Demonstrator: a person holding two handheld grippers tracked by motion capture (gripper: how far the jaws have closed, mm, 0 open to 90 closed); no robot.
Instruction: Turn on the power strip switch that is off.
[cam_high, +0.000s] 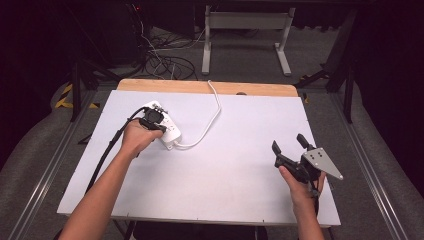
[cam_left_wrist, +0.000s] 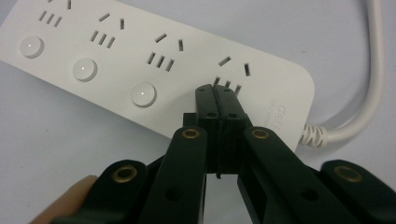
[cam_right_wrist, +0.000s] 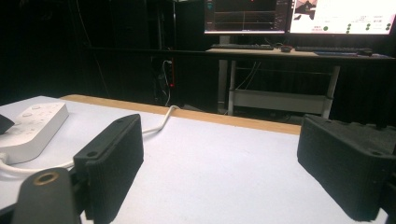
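The bench (cam_high: 235, 165) carries a power strip (cam_left_wrist: 116, 70) at its left-rear. The left gripper (cam_left_wrist: 217, 91) presses clenched fingers onto the strip's end by the cord (cam_left_wrist: 373, 70). The right gripper (cam_high: 289, 145) hovers well apart, fingers released.

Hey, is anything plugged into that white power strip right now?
Cannot fully tell. The four sockets on the power strip beside the shut left gripper are empty; the high view hides some of it.

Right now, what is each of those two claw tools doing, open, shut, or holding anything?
Left gripper: jaws shut, tips pressed on the white power strip, gripping nothing.
Right gripper: jaws open, empty, above the table.
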